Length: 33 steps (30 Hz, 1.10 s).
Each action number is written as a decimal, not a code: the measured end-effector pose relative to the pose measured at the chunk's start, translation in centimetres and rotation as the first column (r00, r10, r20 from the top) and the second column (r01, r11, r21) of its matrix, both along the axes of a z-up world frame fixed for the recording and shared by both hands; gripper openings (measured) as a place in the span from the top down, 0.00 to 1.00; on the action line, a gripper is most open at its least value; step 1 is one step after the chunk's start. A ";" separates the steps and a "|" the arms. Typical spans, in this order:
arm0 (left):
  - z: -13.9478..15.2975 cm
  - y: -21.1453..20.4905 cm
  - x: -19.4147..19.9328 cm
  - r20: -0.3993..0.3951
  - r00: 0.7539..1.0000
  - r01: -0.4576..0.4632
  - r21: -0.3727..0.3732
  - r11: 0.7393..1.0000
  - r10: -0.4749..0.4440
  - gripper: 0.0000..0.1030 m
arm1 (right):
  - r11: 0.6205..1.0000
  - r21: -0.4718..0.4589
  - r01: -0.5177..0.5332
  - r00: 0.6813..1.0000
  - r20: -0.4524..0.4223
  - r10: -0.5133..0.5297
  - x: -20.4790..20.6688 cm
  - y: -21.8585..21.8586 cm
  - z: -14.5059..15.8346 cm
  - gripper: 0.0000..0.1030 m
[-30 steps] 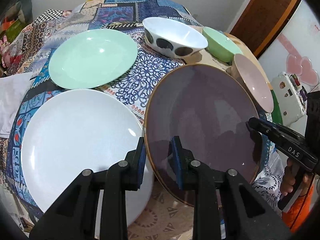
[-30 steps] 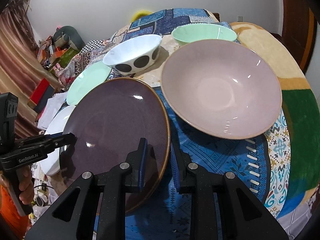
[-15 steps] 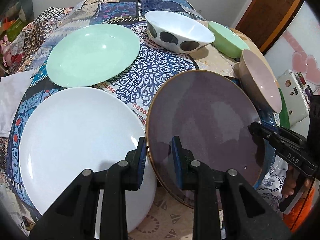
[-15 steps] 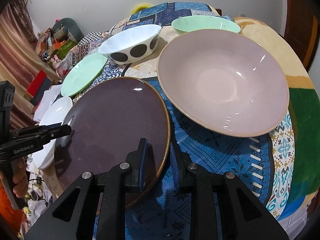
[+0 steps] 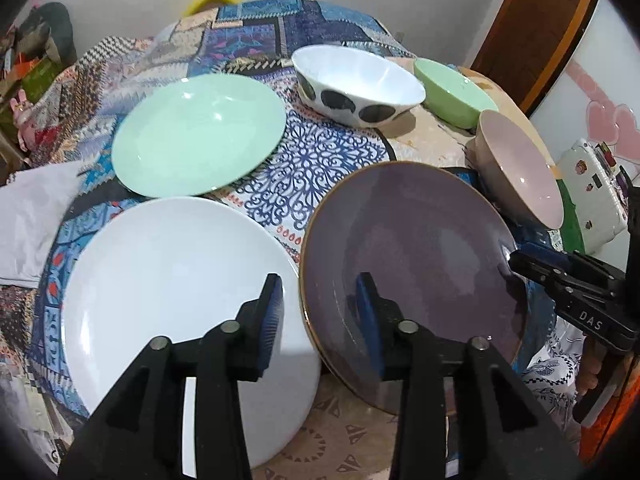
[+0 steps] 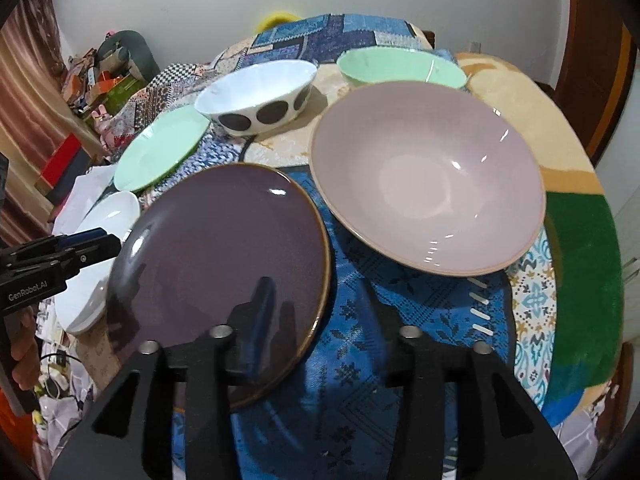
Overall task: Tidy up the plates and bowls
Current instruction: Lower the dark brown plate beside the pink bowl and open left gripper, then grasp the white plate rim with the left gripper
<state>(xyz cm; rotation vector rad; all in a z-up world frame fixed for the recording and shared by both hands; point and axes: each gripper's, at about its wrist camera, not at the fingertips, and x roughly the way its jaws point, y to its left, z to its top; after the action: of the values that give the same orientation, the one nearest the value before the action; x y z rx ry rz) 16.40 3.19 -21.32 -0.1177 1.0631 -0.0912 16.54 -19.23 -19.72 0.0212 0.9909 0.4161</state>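
Patterned tablecloth [image 5: 320,160] under glossy dark-purple plate [image 5: 412,264], thin golden-brown rim

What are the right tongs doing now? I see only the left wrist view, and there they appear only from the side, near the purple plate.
Observer: The right tongs are open. The rim of the purple plate lies between their two fingers and is not pinched.
Operator: Is there something inside the pink bowl? I see it mostly from the side.
Observer: No. The right wrist view shows the whole inside of the pink bowl, and it is empty.
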 end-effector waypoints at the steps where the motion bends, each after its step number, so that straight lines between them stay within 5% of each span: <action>1: 0.3 0.1 -0.2 0.009 1.000 -0.002 0.002 1.000 0.002 0.60 | 1.000 0.007 0.000 1.000 0.013 0.000 -0.3 0.1 0.5 0.40; 7: 2.2 0.9 -1.8 0.064 0.998 -0.023 0.014 1.000 0.022 0.52 | 1.000 0.012 -0.019 0.996 0.089 0.017 -1.2 1.4 2.7 0.21; 19: 5.2 5.7 -6.1 0.150 0.983 -0.118 0.042 0.992 0.110 0.40 | 0.996 0.017 -0.088 0.980 0.182 0.083 -2.6 5.7 5.4 0.03; 33: 4.0 12.6 -9.7 0.136 0.962 -0.246 0.045 0.968 0.238 0.40 | 0.978 0.001 -0.208 0.961 0.187 0.204 -1.2 13.3 4.6 0.01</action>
<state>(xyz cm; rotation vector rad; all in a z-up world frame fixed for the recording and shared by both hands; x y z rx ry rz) 6.71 15.78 -17.34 -0.1829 0.9131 0.1541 15.33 -5.95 -15.10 -0.1016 0.8067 0.6089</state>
